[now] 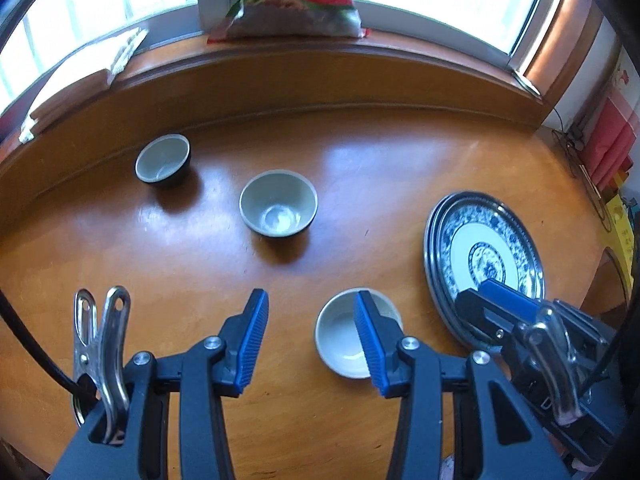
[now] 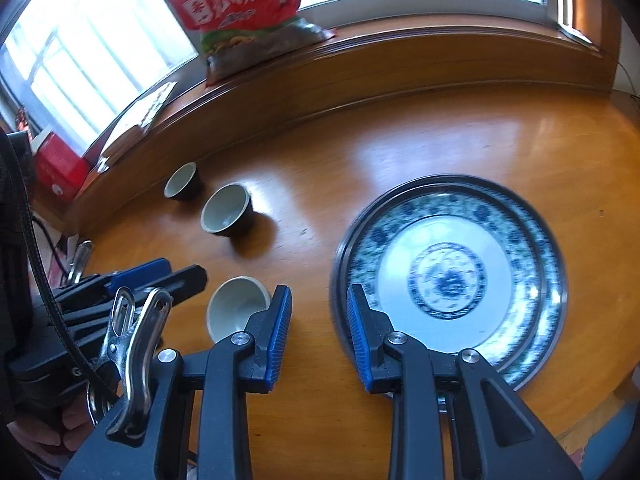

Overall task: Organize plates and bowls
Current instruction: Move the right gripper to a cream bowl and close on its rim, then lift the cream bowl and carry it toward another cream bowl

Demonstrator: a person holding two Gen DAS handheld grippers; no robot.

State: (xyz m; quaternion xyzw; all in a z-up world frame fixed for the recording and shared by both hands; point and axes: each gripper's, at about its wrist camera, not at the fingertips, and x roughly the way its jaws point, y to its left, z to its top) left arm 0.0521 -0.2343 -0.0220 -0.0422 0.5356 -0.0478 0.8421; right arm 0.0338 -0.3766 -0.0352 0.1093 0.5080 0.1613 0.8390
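1. Hovering over the wooden desk (image 1: pixel 360 152): the left claw (image 1: pixel 312 336), its blue pads spread and pinching nothing, is hanging above the near white bowl (image 1: pixel 344 340), with its right pad crossing in front of that bowl's rim.
2. Hovering to its right: the right claw (image 2: pixel 318 332), pads likewise spread with only bare desk between them, is pointing down just left of the plates' near-left edge.
3. Sitting at the right of the desk: a blue-and-white patterned plate (image 2: pixel 448 276) is lying on a dark-rimmed plate (image 1: pixel 434 264) beneath it, the two stacked slightly off-centre.
4. Standing mid-desk, well apart from the plates: a dark-sided bowl with pale inside (image 1: pixel 278 204).
5. Standing farther and to the left: a smaller dark bowl (image 1: pixel 163 160), near the raised sill.
6. Leaning on the window sill (image 1: pixel 400 56) at the far side: a red and green snack bag (image 1: pixel 292 0); a folded white paper (image 1: pixel 88 68) is lying at far left on the sill.
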